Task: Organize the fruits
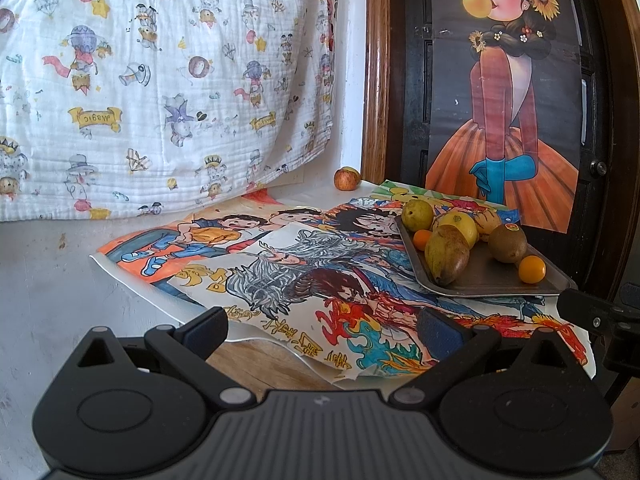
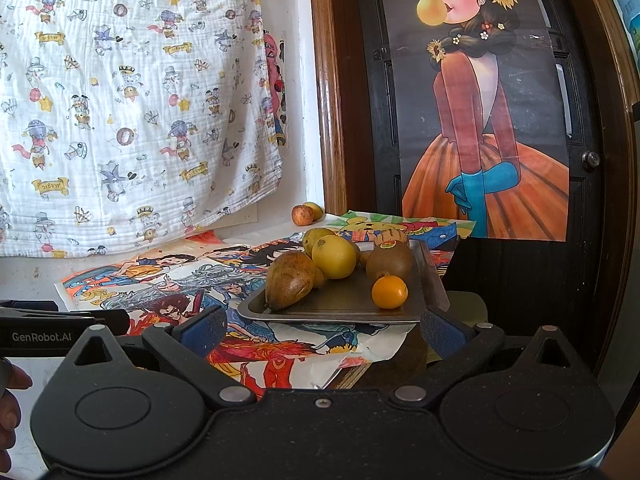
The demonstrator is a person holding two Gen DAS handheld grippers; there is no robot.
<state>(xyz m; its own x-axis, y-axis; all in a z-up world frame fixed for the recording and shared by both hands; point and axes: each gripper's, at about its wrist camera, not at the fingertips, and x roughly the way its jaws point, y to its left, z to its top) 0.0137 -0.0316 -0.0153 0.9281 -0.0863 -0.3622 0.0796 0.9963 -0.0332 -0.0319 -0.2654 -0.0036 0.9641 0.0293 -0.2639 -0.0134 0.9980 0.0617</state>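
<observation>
Both jaws spread, empty. Tray (image 2: 428, 280) of fruit just ahead of right jaws; apple (image 1: 346, 179) far back, perhaps another behind.

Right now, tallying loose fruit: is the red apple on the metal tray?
No, the red apple sits by the wall, apart from the metal tray.
</observation>
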